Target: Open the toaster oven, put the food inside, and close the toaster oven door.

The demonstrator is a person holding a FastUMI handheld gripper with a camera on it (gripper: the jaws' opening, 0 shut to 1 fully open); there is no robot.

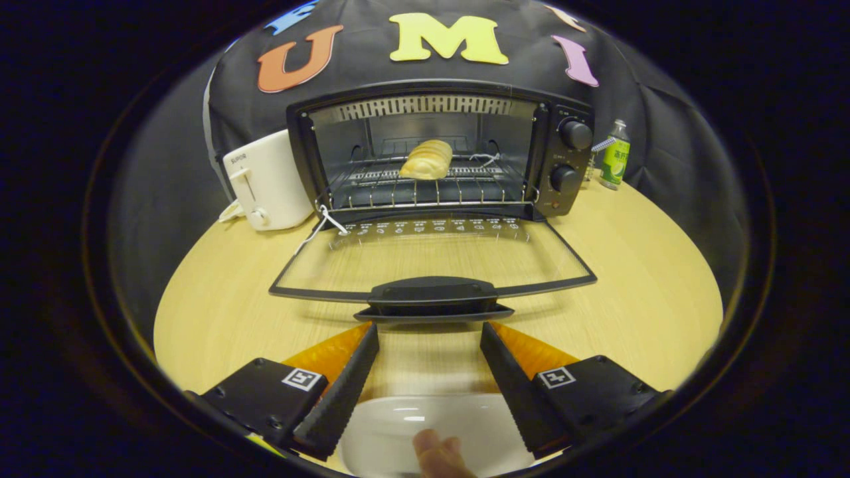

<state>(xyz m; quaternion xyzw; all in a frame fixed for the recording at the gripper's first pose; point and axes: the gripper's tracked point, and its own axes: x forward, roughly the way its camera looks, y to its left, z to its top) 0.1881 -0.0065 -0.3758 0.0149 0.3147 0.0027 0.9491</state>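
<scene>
Pale wood grain covers the round counter (pixel 219 312) before us, with dark cloth hanging behind it. At twelve o'clock from our gripper (pixel 429 332) stands the toaster oven (pixel 564 159), its glass door (pixel 431 262) folded fully down and lying flat toward us, the door handle (pixel 433 295) just ahead of the fingertips. We see the food (pixel 427 159), a golden bread roll, resting on the wire rack (pixel 425 189) inside the oven cavity. At about ten o'clock, touching the oven's left side, sits a white toaster (pixel 265 179). At about one o'clock, beside the oven's two knobs, stands a small green bottle (pixel 615 156). Our gripper's fingers are spread wide apart and hold nothing. Between them, close beneath us, lies a white plate (pixel 412 425) with a fingertip (pixel 438 455) of a person's hand over it.
</scene>
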